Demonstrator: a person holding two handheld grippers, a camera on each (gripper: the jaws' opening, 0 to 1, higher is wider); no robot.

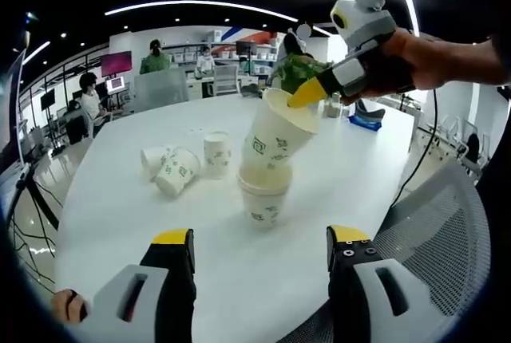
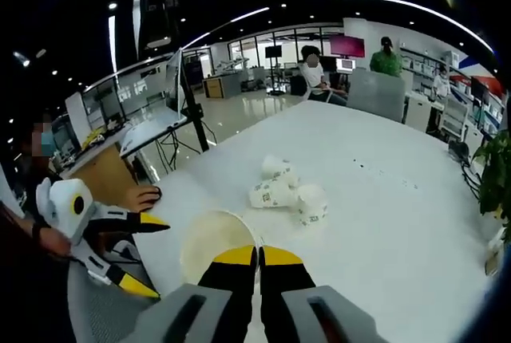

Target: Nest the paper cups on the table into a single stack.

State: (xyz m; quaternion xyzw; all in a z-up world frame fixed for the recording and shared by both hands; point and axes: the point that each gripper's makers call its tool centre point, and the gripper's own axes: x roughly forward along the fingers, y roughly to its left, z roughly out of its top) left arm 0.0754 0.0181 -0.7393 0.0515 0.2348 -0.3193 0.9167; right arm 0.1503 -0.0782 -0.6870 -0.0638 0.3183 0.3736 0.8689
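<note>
Right gripper (image 1: 307, 94), upper right, pinches the tilted white paper cup's (image 1: 279, 137) rim above an inverted white paper cup (image 1: 263, 198); left gripper (image 1: 259, 251) jaws spread, empty.

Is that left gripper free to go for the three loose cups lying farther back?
Probably yes. The left gripper is open and holds nothing, and the three loose cups lie on bare table, left of the stack that the right gripper grips.

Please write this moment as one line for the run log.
right gripper: shut on tilted cup, rim pinched | stack: tilted cup entering top | left gripper: open, holding nothing | loose cups: three on table, two lying, one upright
</note>
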